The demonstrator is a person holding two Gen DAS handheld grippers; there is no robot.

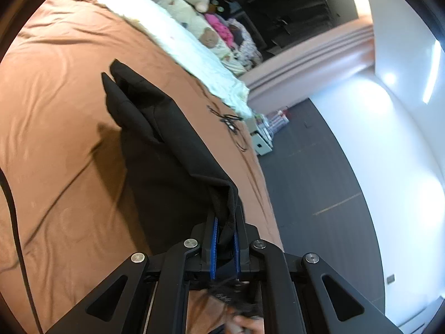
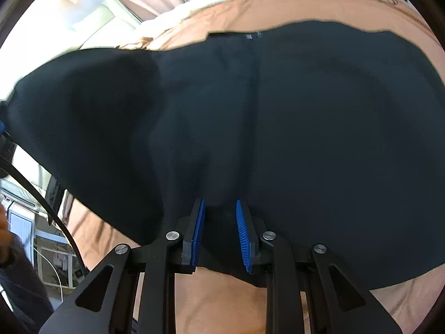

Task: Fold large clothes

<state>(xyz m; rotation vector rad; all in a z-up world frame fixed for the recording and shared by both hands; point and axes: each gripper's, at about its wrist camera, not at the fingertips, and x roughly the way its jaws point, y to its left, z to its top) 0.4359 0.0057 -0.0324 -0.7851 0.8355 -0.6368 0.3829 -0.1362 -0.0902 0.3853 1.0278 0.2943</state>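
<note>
Black garment [image 2: 278, 128] spread wide over the brown bedsheet [image 1: 61, 89], one part lifted off the bed and stretched taut toward the left gripper [image 1: 225, 239]. Left gripper pressed together on a bunched fold of the black fabric, blue pads [image 1: 214, 247] tight against the cloth on both sides, lifted part casting a dark shadow on the sheet below. In the right wrist view, near hem of the garment lying between the fingers of the right gripper [image 2: 221, 233], ridged blue pads [image 2: 242, 236] standing apart with a clear gap, cloth between them but not squeezed. Far edge of the garment reaching toward the far side of the bed, with a small pale label at its middle. Beyond it, along the far edge of the bed, a white quilt [image 1: 178, 39], then a plush toy [image 1: 192, 14] and a heap of pink and patterned clothes [image 1: 230, 36]. Thin black cable [image 1: 230, 122] looped on the sheet near the bed's corner. Dark floor [image 1: 314, 161] and white wall past the bed's edge.
</note>
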